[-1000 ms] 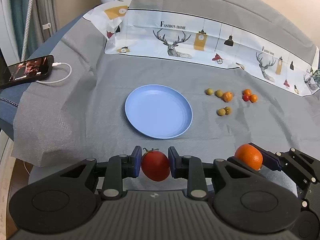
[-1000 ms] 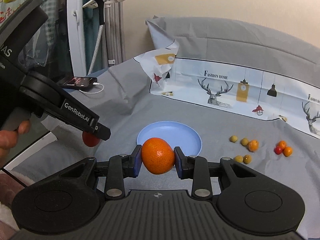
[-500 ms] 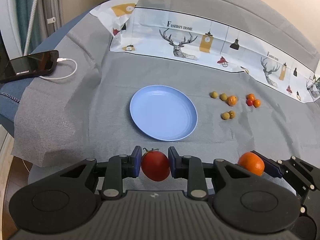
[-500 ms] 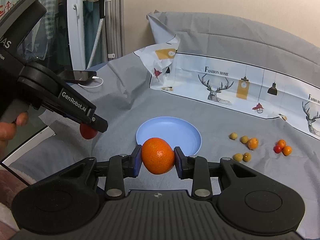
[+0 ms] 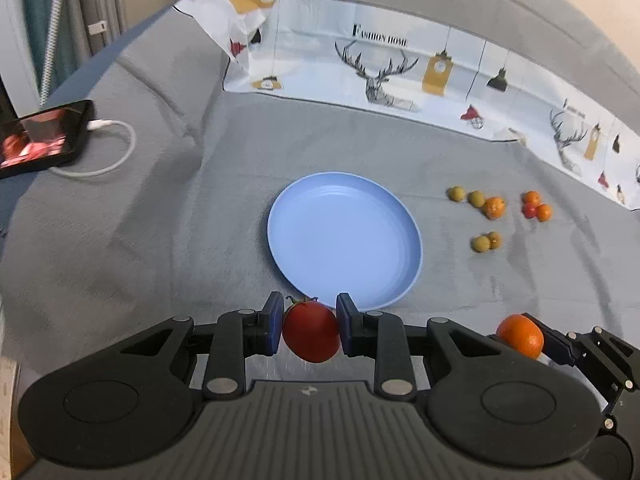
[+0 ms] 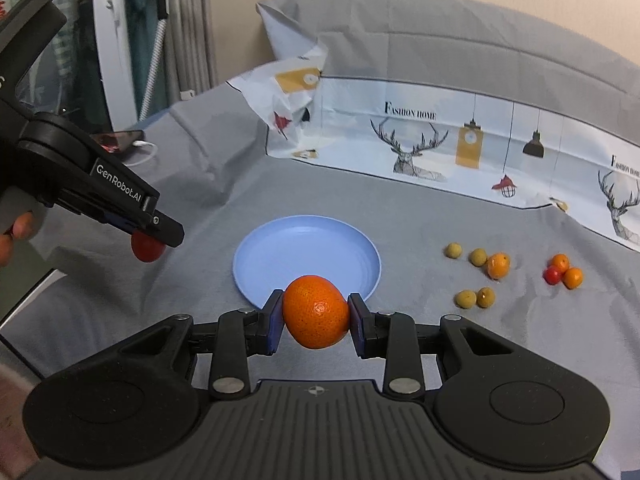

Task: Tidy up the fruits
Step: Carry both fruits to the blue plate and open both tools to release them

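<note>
Left wrist view: left claw (image 5: 308,330) pinching a round red tomato with a green stem (image 5: 311,334), both blue pads flat on its sides. It hangs just short of the near rim of the shallow round light-blue plastic plate (image 5: 344,240), which sits mid-surface on the grey cloth-covered worktop (image 5: 180,220) and holds nothing yet. Right claw (image 5: 532,340) enters at the lower right edge of frame, clamped on a round orange mandarin (image 5: 520,336). 8 small loose fruits (image 5: 496,208), green, orange and 1 red, lie in clusters toward the worktop's right edge, well apart from the plate. Black smartphone on a white cable (image 5: 40,140) lies at the left edge.

Right wrist view: right claw (image 6: 316,320) pressed on the mandarin (image 6: 316,312), held over the plate's (image 6: 308,244) near rim. Left claw (image 6: 160,236) comes in from the left with the tomato (image 6: 148,248) under its tip, short of the plate's left rim.

Step in hand, my read: carry both fruits over the plate and set them down. Do it well: get each fruit past the rim and low before releasing, since round fruit will roll on a shallow dish. Place them on opposite halves so the claws don't clash. Keep the squeeze on the tomato light.

Hard to tell: clearance between fruit and plate, since each claw body hides what's beneath it. Small fruit types unclear. Right claw's far finger is cut off in the left view. The worktop's near edge is hidden in both.
</note>
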Motion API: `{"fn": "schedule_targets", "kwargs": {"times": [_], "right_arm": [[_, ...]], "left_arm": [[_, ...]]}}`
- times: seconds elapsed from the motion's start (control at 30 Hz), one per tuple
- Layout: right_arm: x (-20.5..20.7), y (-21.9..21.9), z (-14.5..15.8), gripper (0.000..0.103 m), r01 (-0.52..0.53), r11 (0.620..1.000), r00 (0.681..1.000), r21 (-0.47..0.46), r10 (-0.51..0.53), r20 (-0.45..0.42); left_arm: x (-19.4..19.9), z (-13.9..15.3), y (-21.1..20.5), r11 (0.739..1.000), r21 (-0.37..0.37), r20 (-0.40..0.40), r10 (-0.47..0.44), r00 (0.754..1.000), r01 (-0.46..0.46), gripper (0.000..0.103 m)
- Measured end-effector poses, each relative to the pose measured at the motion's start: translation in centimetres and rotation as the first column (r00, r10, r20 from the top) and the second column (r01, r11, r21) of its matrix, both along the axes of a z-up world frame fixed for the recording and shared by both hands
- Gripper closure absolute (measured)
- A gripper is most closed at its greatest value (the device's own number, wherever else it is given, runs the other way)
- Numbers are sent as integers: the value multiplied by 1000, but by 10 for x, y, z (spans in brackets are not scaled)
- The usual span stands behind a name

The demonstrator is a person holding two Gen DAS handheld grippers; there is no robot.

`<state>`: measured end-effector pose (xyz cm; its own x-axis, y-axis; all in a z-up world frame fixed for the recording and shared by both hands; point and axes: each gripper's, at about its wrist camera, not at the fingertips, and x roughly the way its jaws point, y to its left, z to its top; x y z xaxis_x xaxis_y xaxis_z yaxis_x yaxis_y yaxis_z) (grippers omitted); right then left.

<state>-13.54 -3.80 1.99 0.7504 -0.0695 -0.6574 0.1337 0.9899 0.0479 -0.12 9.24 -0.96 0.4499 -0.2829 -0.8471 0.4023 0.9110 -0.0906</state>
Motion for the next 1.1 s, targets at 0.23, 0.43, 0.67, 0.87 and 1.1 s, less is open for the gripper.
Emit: {"fn": "schedule_targets", "kwargs": {"times": [0.23,0.43,0.67,0.87,1.1], "right_arm": [[53,-20,-34,68,15,1000,998,18,-14,-66],[99,-30,-72,68,5,1000,991,23,-2,-137],[139,-37,-103,68,-23,1000,984,-16,20,-176],[156,-39,-108,55,-63,998,981,-17,59,-186],[110,-34,-64,12,-7,1000,987,-6,6,-160]], "left_arm": [[46,-37,-35,999,52,-40,-7,999,9,72],[86,-74,-62,995,94,-74,-13,997,20,72],[122,-101,-82,990,140,-58,-16,998,24,72],[130,-93,-81,992,123,-46,-30,999,35,19],[75,-42,-45,994,107,84,-30,996,21,0]]}}
